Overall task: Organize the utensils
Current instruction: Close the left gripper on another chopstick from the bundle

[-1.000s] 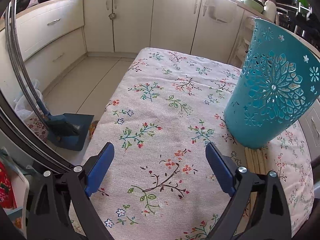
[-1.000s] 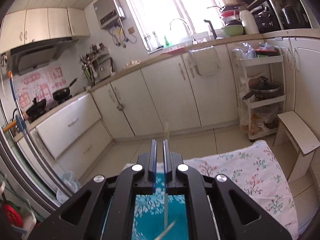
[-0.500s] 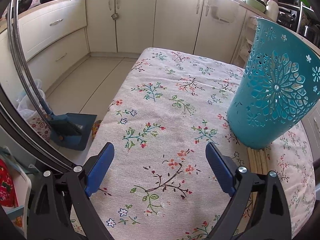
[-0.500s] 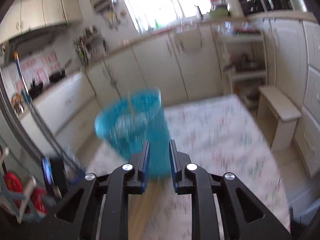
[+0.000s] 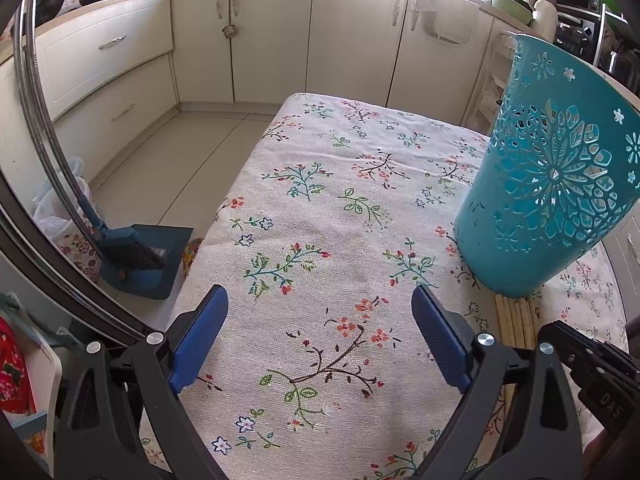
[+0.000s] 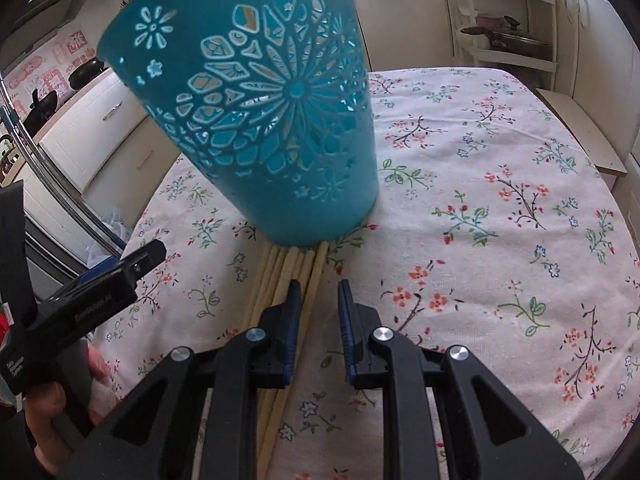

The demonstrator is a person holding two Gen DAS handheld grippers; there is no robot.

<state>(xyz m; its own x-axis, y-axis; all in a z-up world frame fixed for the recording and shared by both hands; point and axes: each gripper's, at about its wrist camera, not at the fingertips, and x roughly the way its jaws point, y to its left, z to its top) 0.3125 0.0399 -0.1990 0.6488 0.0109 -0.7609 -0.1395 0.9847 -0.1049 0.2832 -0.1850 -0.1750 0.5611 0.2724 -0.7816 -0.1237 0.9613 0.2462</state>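
While your right gripper hangs over the floral tablecloth, its blue ribbed pads stand a narrow gap apart with nothing between them, having just been opening. Pale wooden chopsticks lie in a flat row directly beneath and slightly left of it, their far ends touching the foot of a teal plastic holder, tapered and pierced with flower cut-outs. Your left gripper sits wide apart and empty above bare woven cloth, chopsticks just right.

Pale chopsticks bundled flat, touching upright teal holder
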